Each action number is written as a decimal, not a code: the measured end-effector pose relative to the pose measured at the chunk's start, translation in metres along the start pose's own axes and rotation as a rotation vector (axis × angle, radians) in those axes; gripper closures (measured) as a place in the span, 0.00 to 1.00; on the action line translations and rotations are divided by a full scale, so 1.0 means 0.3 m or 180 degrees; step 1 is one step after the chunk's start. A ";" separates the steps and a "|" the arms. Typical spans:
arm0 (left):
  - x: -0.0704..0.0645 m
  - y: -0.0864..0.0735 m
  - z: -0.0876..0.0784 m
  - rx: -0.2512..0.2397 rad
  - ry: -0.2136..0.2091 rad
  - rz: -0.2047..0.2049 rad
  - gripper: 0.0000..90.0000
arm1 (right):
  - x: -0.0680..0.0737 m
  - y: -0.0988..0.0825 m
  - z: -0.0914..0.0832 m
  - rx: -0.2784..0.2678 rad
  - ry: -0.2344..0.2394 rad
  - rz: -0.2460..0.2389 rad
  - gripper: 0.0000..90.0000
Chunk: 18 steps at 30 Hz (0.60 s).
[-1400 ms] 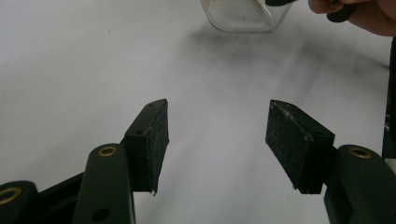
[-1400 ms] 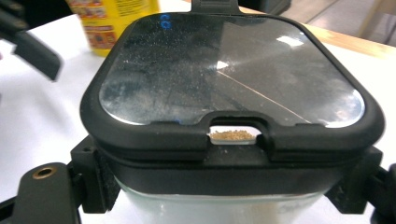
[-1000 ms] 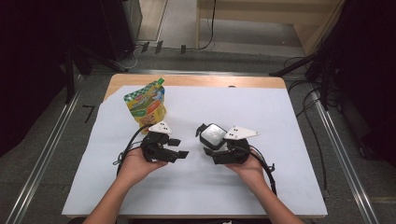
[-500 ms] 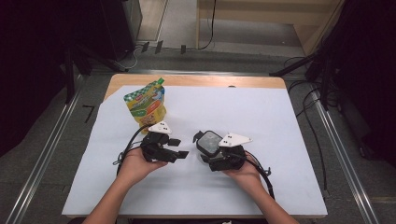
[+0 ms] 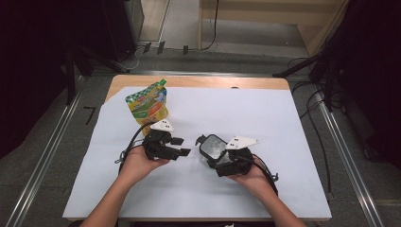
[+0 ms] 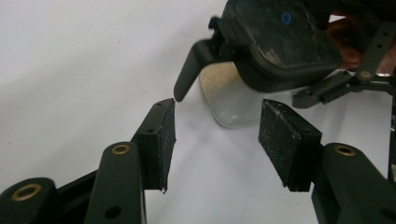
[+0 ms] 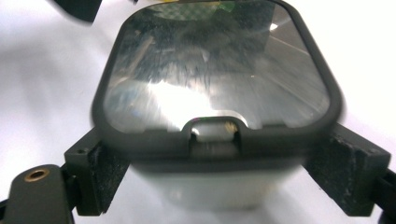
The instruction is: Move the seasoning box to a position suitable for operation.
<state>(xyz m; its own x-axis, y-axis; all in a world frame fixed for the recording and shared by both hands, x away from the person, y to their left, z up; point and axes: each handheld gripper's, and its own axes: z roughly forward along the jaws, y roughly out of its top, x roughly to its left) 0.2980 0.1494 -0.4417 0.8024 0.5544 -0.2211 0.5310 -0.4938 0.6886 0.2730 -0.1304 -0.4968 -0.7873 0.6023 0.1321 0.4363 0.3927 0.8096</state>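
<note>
A clear container (image 5: 212, 147) with a dark frosted lid (image 7: 215, 70) is tipped on its side, lid toward the left gripper. My right gripper (image 5: 215, 159) is shut on its body, one pad (image 7: 100, 175) on each side. A black latch (image 6: 191, 70) sticks out from the lid's edge. My left gripper (image 6: 215, 135) is open and points at the container (image 6: 231, 100). Its jaws have just been closing, with nothing between the pads (image 6: 163, 140). The container sits just beyond their tips. In the high view the left gripper (image 5: 182, 146) is a short gap left of the lid.
A green and yellow snack pouch (image 5: 147, 105) stands at the back left, just behind the left hand. White paper (image 5: 274, 118) covers the wooden table. Cables trail from both grippers toward the table's front edge. Dark equipment and metal rails flank the table.
The right gripper with the container has shifted slightly nearer the front edge and the left gripper. The left jaws have narrowed a little. The left hand has stayed put.
</note>
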 end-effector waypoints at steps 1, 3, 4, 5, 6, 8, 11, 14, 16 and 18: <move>0.005 0.009 -0.003 -0.0011 0.0021 0.0005 0.53 | 0.001 0.000 -0.008 0.0018 -0.0007 -0.0014 0.15; 0.015 0.024 -0.005 0.0018 0.0042 0.0021 0.57 | 0.005 -0.001 -0.038 0.0045 -0.0020 -0.0017 0.16; 0.019 0.029 -0.005 0.0034 0.0048 0.0039 0.58 | 0.005 -0.002 -0.053 0.0058 -0.0022 -0.0030 0.17; 0.024 0.035 -0.005 0.0042 0.0056 0.0036 0.60 | 0.006 -0.004 -0.064 0.0073 -0.0004 -0.0022 0.19; 0.032 0.042 -0.005 0.0066 0.0062 0.0034 0.63 | 0.006 -0.009 -0.080 0.0081 0.0007 -0.0015 0.21; 0.050 0.055 -0.002 0.0072 0.0064 0.0022 0.69 | 0.009 -0.024 -0.115 0.0102 0.0005 0.0032 0.25; 0.065 0.074 0.012 0.0101 0.0072 0.0055 0.81 | 0.021 -0.037 -0.152 0.0087 0.0000 0.0027 0.45; 0.068 0.093 0.039 0.0111 0.0136 0.0142 0.96 | 0.044 -0.043 -0.170 0.0096 0.0072 0.0036 0.67; 0.074 0.110 0.058 0.0099 0.0102 0.0175 1.00 | 0.063 -0.044 -0.170 0.0096 0.0121 0.0088 0.78; 0.079 0.123 0.077 0.0085 0.0086 0.0197 1.00 | 0.082 -0.044 -0.164 0.0091 0.0130 0.0119 0.90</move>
<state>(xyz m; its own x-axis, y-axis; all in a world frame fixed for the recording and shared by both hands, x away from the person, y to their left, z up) 0.3429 0.1288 -0.4374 0.8264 0.5400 -0.1596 0.4879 -0.5451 0.6817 0.2264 -0.1549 -0.4761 -0.7871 0.5882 0.1856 0.4775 0.3907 0.7870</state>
